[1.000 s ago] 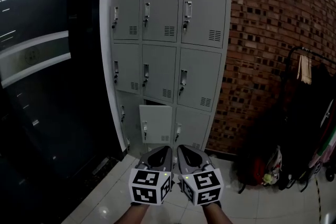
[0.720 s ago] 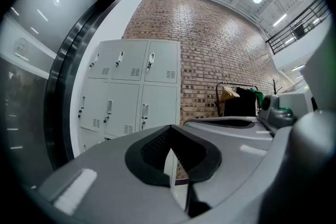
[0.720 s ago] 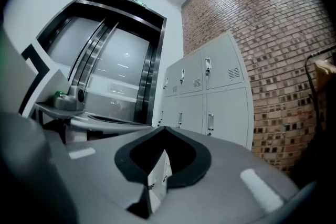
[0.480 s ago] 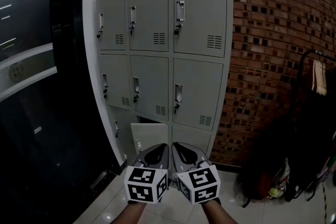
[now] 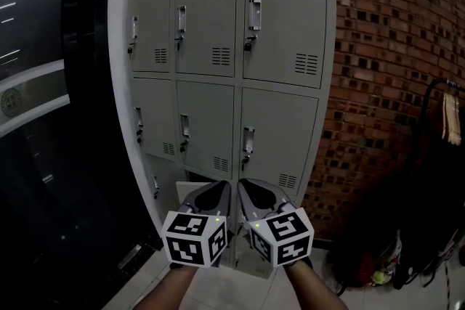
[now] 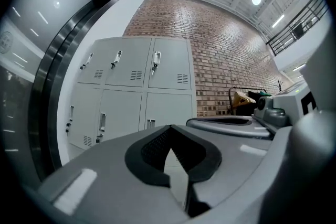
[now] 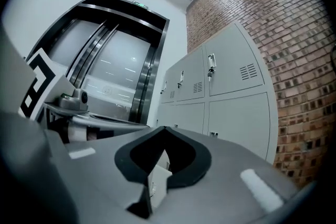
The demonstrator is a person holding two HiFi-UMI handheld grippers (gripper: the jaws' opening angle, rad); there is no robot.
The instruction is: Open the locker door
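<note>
A grey metal locker cabinet (image 5: 218, 25) with three rows of doors stands against the brick wall. Its bottom middle door (image 5: 187, 192) hangs slightly ajar, and my grippers hide most of it. My left gripper (image 5: 221, 186) and right gripper (image 5: 245, 185) are held side by side low in the head view, in front of the bottom row and apart from it. Both are shut with nothing between their jaws. The left gripper view shows the left gripper's tips (image 6: 170, 149) meeting below the lockers (image 6: 126, 107). In the right gripper view the right gripper (image 7: 164, 152) points at the cabinet (image 7: 231, 107).
A brick wall (image 5: 392, 47) runs behind and right of the cabinet. A dark glass front (image 5: 43, 120) and a white pillar (image 5: 120, 83) stand to its left. At the right a clothes rack (image 5: 443, 127) stands over bags (image 5: 378, 265) on the tiled floor.
The lockers have grown larger and shifted in the head view as I came closer. The grippers stay side by side and shut, now covering more of the ajar bottom door.
</note>
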